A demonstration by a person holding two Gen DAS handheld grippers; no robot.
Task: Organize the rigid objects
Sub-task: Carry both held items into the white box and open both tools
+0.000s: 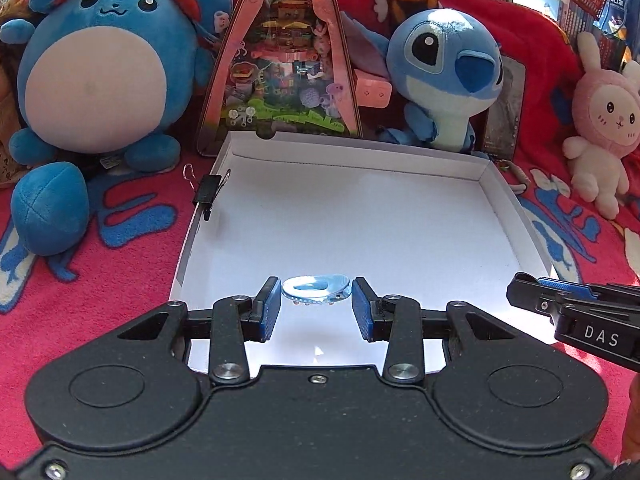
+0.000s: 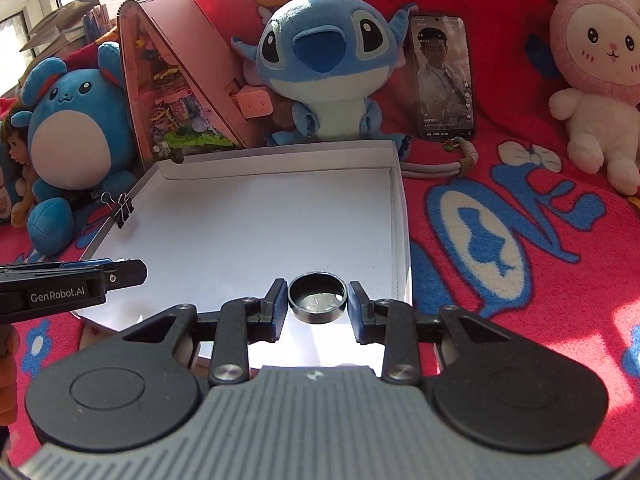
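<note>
A shallow white box (image 1: 360, 184) (image 2: 280, 168) lies open on a red blanket. In the left wrist view my left gripper (image 1: 316, 304) is open, its blue pads either side of a small round silvery-blue lid (image 1: 316, 288) that rests on the box floor, with small gaps on both sides. In the right wrist view my right gripper (image 2: 317, 304) is open around a small round black tin (image 2: 317, 298) standing in the box near its right wall; the fingers sit close to it. Each gripper shows at the edge of the other's view, my right gripper in the left wrist view (image 1: 520, 294) and my left gripper in the right wrist view (image 2: 132, 274).
A black binder clip (image 1: 208, 194) (image 2: 124, 208) grips the box's left wall. Behind the box stand a round blue plush (image 1: 104, 60), a pink triangular toy box (image 1: 280, 60), a Stitch plush (image 2: 324, 60), a phone (image 2: 444, 76) and a pink bunny plush (image 2: 600, 60).
</note>
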